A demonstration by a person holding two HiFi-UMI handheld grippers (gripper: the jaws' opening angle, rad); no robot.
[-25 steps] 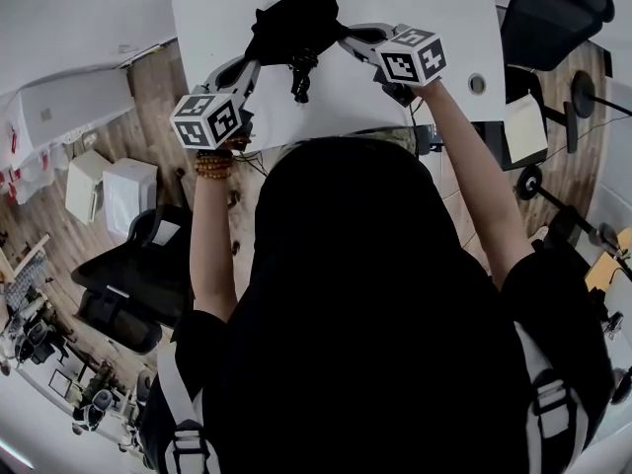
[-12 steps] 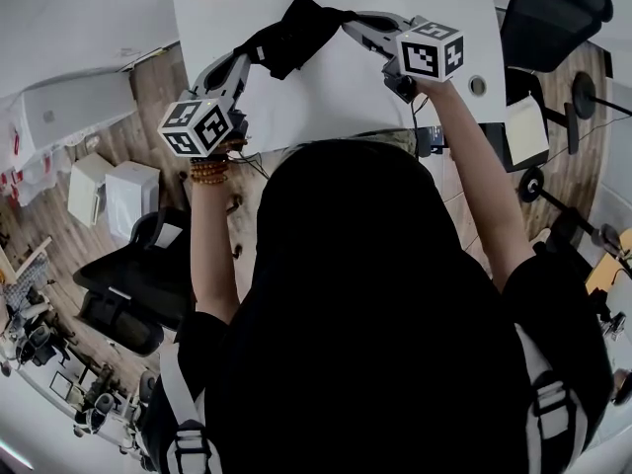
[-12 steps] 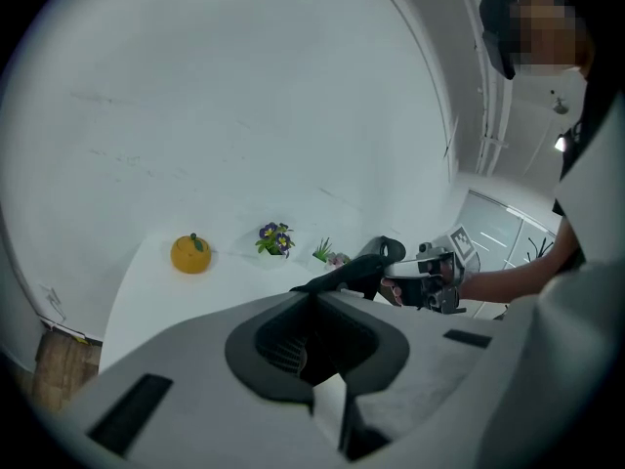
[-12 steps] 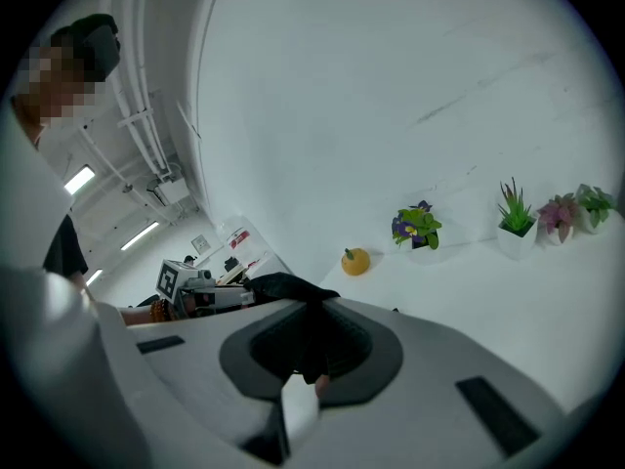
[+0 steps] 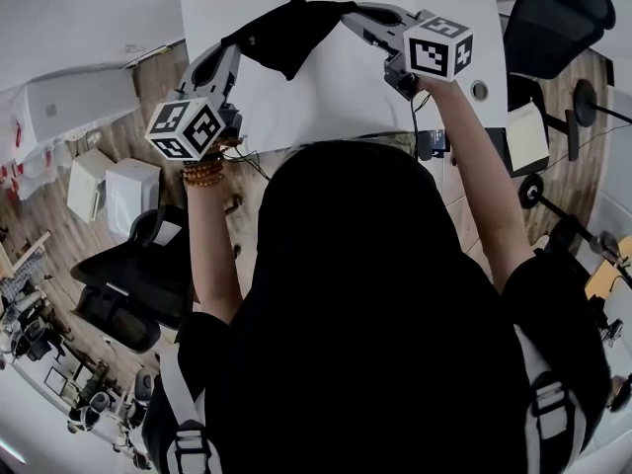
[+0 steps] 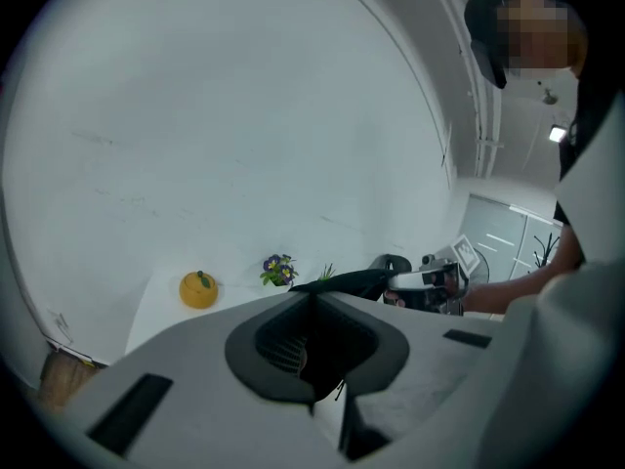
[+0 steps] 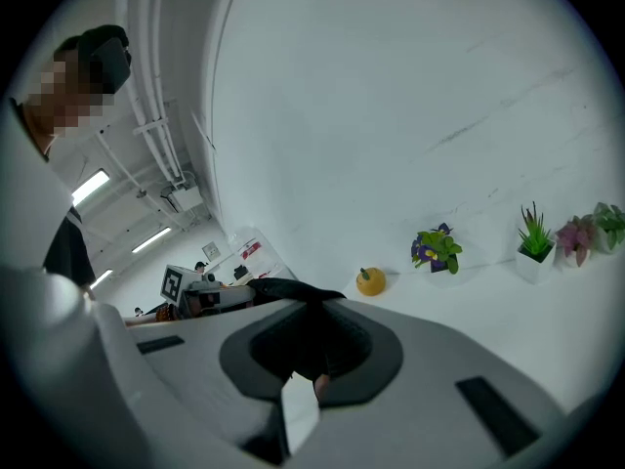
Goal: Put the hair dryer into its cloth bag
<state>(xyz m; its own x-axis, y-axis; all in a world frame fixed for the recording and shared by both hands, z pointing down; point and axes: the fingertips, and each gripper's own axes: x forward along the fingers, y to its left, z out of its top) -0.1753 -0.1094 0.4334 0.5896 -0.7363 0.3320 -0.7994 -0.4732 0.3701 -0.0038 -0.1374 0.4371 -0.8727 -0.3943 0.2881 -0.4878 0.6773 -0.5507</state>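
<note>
I find my left gripper [image 5: 235,49] clenched on one edge of the black cloth bag [image 5: 286,33] and my right gripper [image 5: 354,13] clenched on the opposite edge. The bag hangs stretched between the two sets of fingers, over the white table [image 5: 336,92]. Whether the hair dryer is inside, I cannot tell.

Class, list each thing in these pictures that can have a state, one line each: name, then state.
Bag: held above the table, slung between both grippers.
Left gripper: shut on one edge of the bag.
Right gripper: shut on the other edge.
</note>
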